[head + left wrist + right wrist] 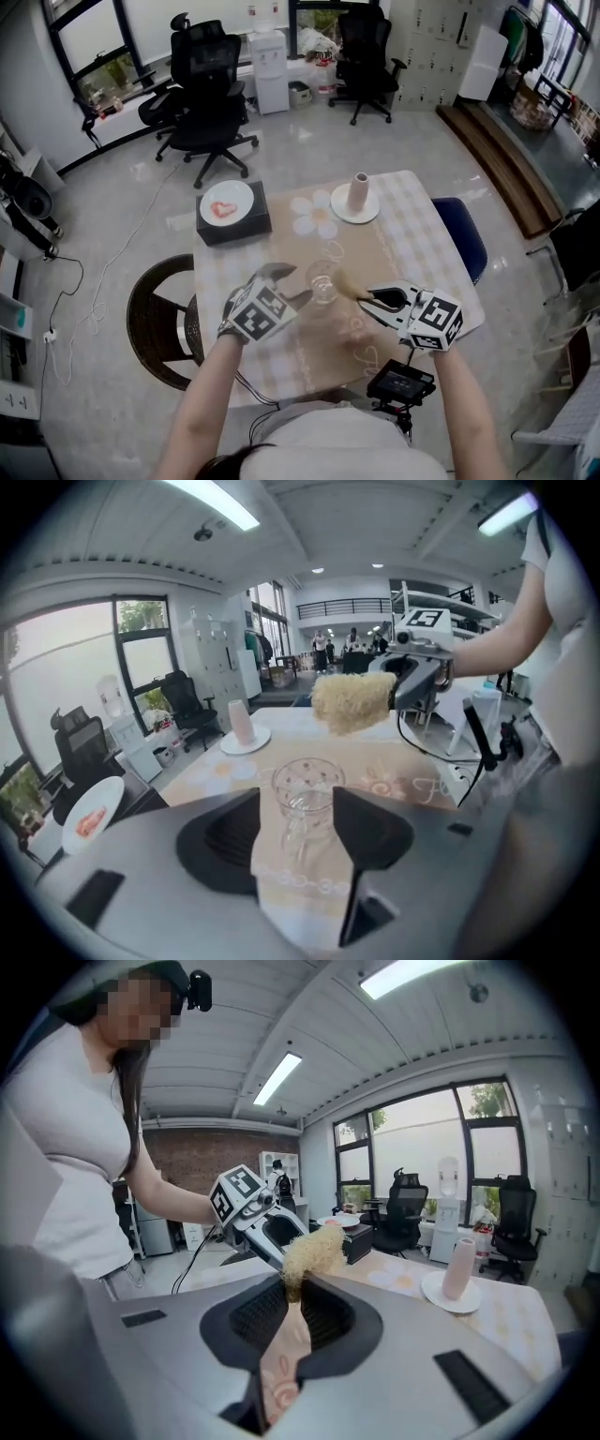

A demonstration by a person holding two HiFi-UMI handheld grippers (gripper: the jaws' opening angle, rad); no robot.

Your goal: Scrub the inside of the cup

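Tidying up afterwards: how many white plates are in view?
2: a red-marked plate on the black box at the table's far left corner; a plain plate under the pink vase. None looks hidden.

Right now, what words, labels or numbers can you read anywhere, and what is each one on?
"Fl": pale script on the tablecloth, remainder unreadable.
Marker cubes: square patterns only, no words.
Black device at the table's near edge: screen too small to read.
Nothing else legible.

Three cameras, one desk [412,234].
Head view looks steeply down from above; each gripper view looks close along its own jaws, left facing the right tool [398,684], right facing the left tool [272,1230].
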